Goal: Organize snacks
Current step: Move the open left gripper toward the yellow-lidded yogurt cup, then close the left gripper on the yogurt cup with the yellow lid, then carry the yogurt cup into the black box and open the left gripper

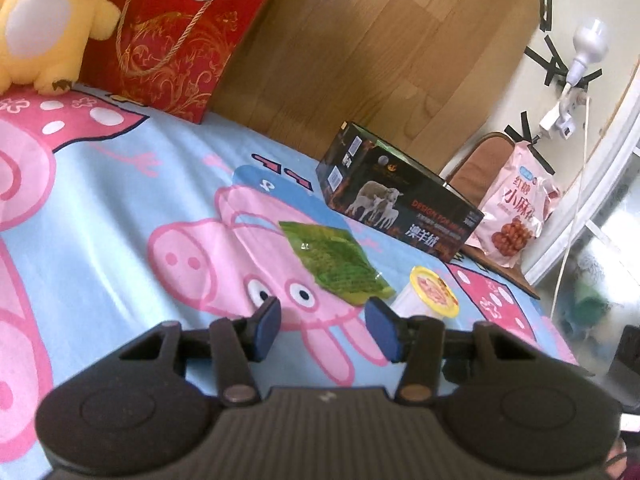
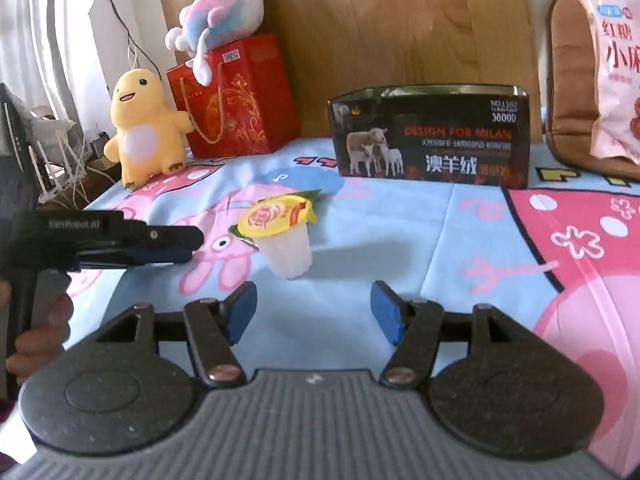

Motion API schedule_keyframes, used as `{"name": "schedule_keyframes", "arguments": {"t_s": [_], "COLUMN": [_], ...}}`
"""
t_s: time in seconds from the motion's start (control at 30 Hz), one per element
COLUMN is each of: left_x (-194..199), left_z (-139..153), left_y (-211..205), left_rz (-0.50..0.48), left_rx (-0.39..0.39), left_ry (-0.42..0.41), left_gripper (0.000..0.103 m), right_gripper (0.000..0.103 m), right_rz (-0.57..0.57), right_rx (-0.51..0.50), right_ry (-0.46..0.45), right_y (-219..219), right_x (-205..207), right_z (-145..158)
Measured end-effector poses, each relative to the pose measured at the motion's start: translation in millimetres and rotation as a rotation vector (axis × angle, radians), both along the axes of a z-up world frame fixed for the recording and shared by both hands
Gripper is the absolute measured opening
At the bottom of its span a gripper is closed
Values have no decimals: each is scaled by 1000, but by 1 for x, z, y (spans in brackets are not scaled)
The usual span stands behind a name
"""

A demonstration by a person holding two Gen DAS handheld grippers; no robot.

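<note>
A green snack packet lies flat on the pig-print cloth. A white jelly cup with a yellow lid stands just right of it; it also shows in the right wrist view, where only the packet's edge peeks out behind it. A black open-top box with sheep printed on it stands behind them, also in the right wrist view. My left gripper is open and empty, just short of the packet; it also shows from the side. My right gripper is open and empty, just short of the cup.
A red gift bag and a yellow plush toy stand at the far left. A pastel plush sits on the bag. A pink snack bag leans on a brown cushion at the right. A wooden headboard is behind.
</note>
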State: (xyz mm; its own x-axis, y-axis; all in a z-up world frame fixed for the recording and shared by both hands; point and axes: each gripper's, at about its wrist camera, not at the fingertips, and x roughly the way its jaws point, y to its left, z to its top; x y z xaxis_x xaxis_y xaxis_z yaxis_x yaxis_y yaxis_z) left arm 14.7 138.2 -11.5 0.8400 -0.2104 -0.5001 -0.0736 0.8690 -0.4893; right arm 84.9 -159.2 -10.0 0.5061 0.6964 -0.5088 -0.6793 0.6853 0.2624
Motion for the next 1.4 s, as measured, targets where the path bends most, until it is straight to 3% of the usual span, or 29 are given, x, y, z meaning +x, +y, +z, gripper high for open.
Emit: {"name": "schedule_keyframes", "arguments": {"t_s": [0.27,0.43,0.63,0.83,0.87,0.93,0.97,1.1,1.4], "left_x": [-10,-9,13,39,45,54,57,68,156], "left_z": [3,15,31,26,23,18,19,39,99], "left_y": [6,-3,-23,-43,-47,-50,-50,-45,-32], "left_rz": [-34,-107,-186,-240,-245,-230,-230,-252,-190], "left_rx": [-68,-109,-81,-44,-31,-20,-25,-67,12], "left_ry": [-59,-78,-94,-37,-22,3,8,-44,-165], "left_gripper": [44,44,46,49,47,41,41,37,37], "right_gripper": [66,66,64,58,57,33,34,33,33], "right_rz": [-33,-30,22,60,68,91,114,79,35], "right_rx": [-27,-86,-108,-124,-124,-124,-118,-111,-56], "right_ry": [-19,-57,-70,-108,-112,-109,-92,-120,-304], "right_y": [1,9,21,37,40,46,49,47,57], "right_x": [-6,-10,-5,8,10,15,19,23,84], "right_z": [-1,0,4,8,8,6,4,13,65]}}
